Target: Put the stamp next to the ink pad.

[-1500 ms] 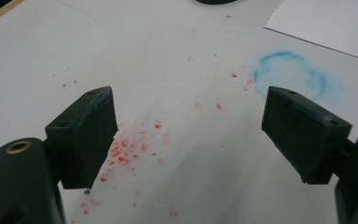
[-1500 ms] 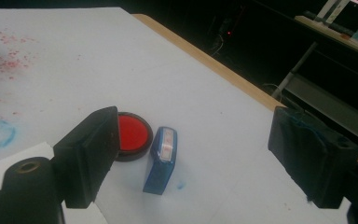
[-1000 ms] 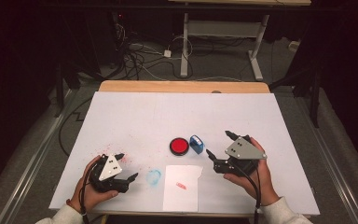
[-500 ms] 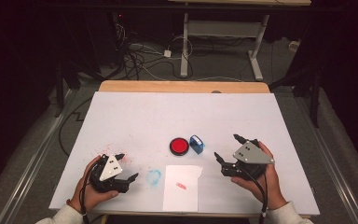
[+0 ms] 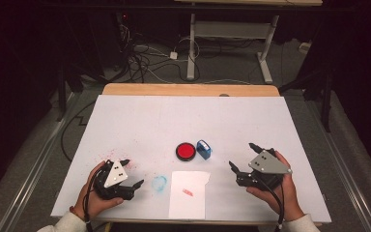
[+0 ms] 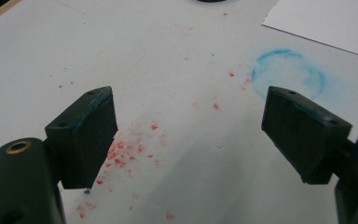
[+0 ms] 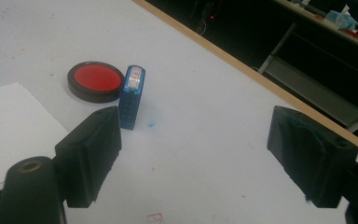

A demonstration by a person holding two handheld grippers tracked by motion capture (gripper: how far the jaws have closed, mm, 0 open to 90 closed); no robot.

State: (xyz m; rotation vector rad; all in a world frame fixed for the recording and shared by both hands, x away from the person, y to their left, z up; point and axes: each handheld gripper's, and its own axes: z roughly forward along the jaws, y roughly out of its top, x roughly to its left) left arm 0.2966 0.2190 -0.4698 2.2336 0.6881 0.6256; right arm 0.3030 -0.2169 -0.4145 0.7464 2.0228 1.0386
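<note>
Both grippers sit low at the near edge of the table (image 5: 125, 121). The right gripper (image 5: 241, 155), jaws spread wide and holding nothing, points at the blue stamp (image 5: 204, 149), which lies on its side just right of the red ink pad (image 5: 186, 151) (touching, by the look of it). The left gripper (image 5: 132, 172) is released too, near-left, beside the stamped white paper (image 5: 188, 195).

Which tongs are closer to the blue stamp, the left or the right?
Right. The right tongs are open just right of and below the blue stamp; the left tongs are open farther off, past the red ink pad and the paper sheet.
</note>
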